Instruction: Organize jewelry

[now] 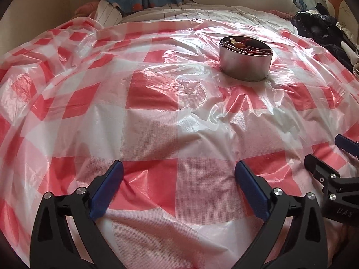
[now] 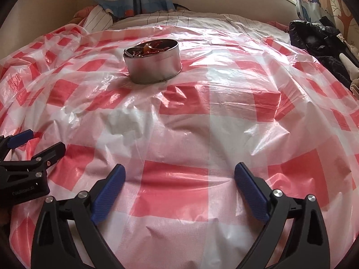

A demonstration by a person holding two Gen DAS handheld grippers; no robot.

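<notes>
A round metal tin (image 1: 245,61) holding red and orange jewelry (image 1: 244,44) is set on a red-and-white checked plastic sheet (image 1: 157,123) spread over a bed, well beyond both grippers. The left gripper (image 1: 179,174) and the right gripper (image 2: 179,177) are held released, with nothing between their blue pads, side by side above the near sheet.
</notes>
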